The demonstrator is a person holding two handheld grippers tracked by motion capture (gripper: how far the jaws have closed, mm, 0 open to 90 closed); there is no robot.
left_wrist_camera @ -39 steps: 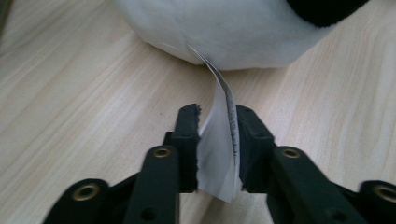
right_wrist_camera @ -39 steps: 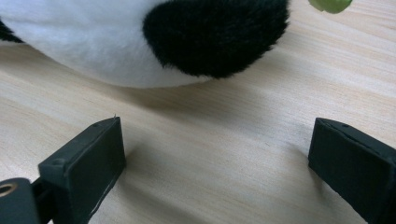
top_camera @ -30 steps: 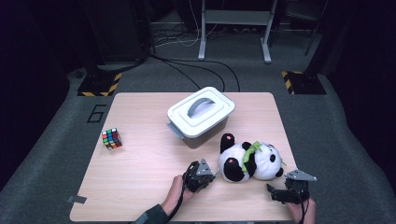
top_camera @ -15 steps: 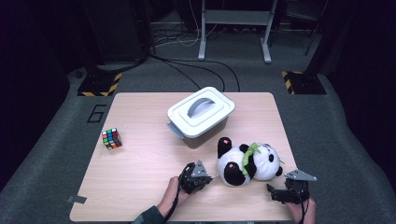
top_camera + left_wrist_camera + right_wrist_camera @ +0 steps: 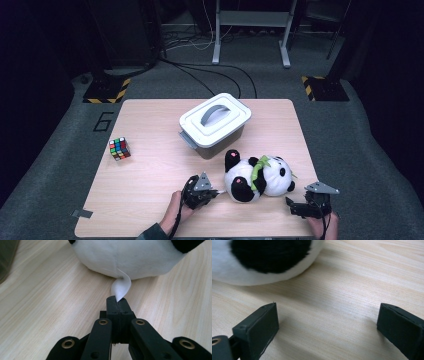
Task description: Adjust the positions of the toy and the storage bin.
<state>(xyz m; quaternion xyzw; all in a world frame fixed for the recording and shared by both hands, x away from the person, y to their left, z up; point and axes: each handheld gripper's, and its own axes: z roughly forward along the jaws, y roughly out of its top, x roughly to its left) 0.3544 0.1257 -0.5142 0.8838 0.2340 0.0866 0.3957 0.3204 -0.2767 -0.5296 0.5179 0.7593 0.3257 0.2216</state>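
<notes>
Right now, nearest the person, the right gripper (image 5: 295, 207) rests low at the near right edge of the table (image 5: 150, 200), its jaws spread wide with nothing but bare wood between them; it looks parked there in reserve, close to the panda's head end but not touching it. To its left, the left gripper (image 5: 216, 191) is pinched tight on the white tag (image 5: 121, 287) sewn into the seam of the plush panda (image 5: 257, 175). I'd judge that tag was chosen because it is the one thin, flat bit that narrow black jaws can bite on, while the rest of the toy is round, soft and fuzzy. The tag curls like a ribbon from the white fur. The panda lies on its back near the near right part of the table, pink paw pads up, a green leaf across its chest. Beyond it stands a grey storage box (image 5: 215, 127) with a white clip-on lid and arched handle, hard smooth plastic. Off to the left sits a small colourful puzzle cube (image 5: 119, 148) on the pale wood-grain top.
</notes>
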